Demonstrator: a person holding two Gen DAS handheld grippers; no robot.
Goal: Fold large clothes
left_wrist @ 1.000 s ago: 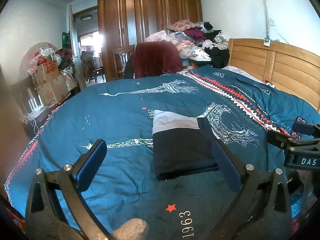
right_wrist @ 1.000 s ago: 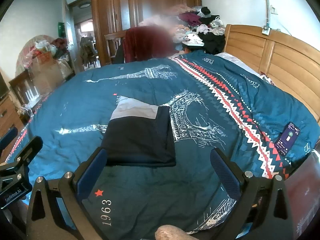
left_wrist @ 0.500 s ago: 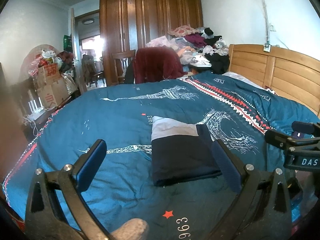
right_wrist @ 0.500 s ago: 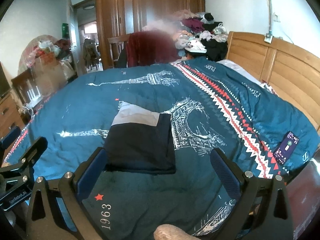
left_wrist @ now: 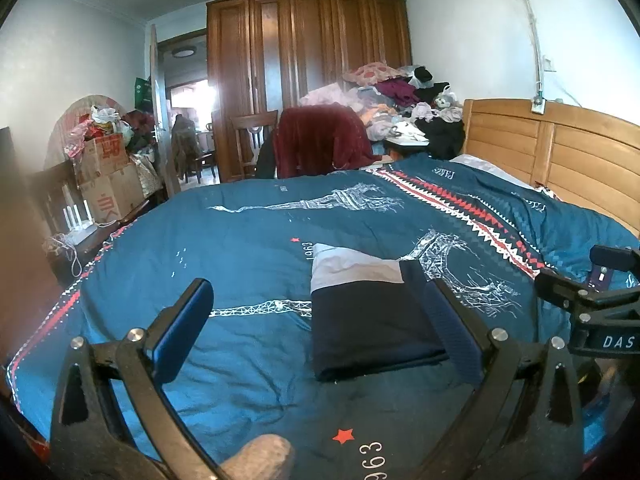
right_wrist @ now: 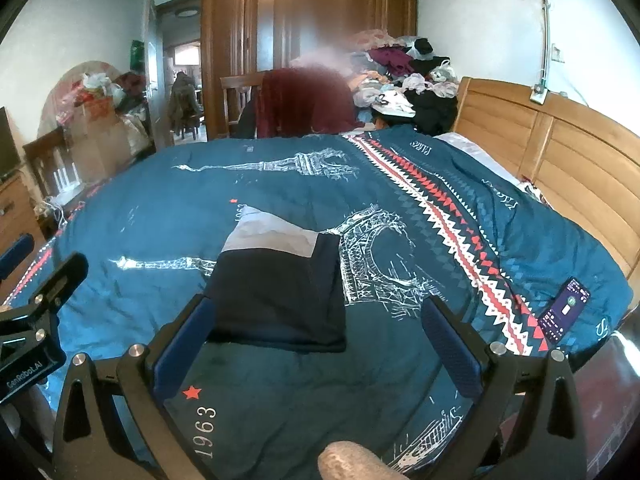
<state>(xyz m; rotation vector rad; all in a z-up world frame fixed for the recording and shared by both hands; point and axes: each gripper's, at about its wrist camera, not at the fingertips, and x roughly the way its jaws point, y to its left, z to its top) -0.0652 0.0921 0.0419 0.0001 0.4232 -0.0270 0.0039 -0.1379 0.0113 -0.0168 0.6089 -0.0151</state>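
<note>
A folded garment [left_wrist: 368, 320] [right_wrist: 280, 292], dark navy with a pale grey band at its far end, lies flat on the blue bedspread [left_wrist: 240, 248] [right_wrist: 460, 240]. My left gripper [left_wrist: 320, 320] hovers open above the bed's near edge, nothing between its fingers, the garment just beyond them. My right gripper [right_wrist: 320, 332] is also open and empty, the garment's near edge just ahead between its fingers. Each gripper shows at the edge of the other's view.
A phone [right_wrist: 564, 310] lies on the bedspread at the right. A wooden headboard [left_wrist: 560, 152] runs along the right. Beyond the bed stand a chair draped in red cloth [left_wrist: 320, 144], a clothes pile [left_wrist: 400, 104], a wardrobe [left_wrist: 308, 72] and cardboard boxes [left_wrist: 108, 176].
Both grippers have drawn back and tipped up slightly, so the garment sits lower in view. Both stayed open. The garment has not moved.
</note>
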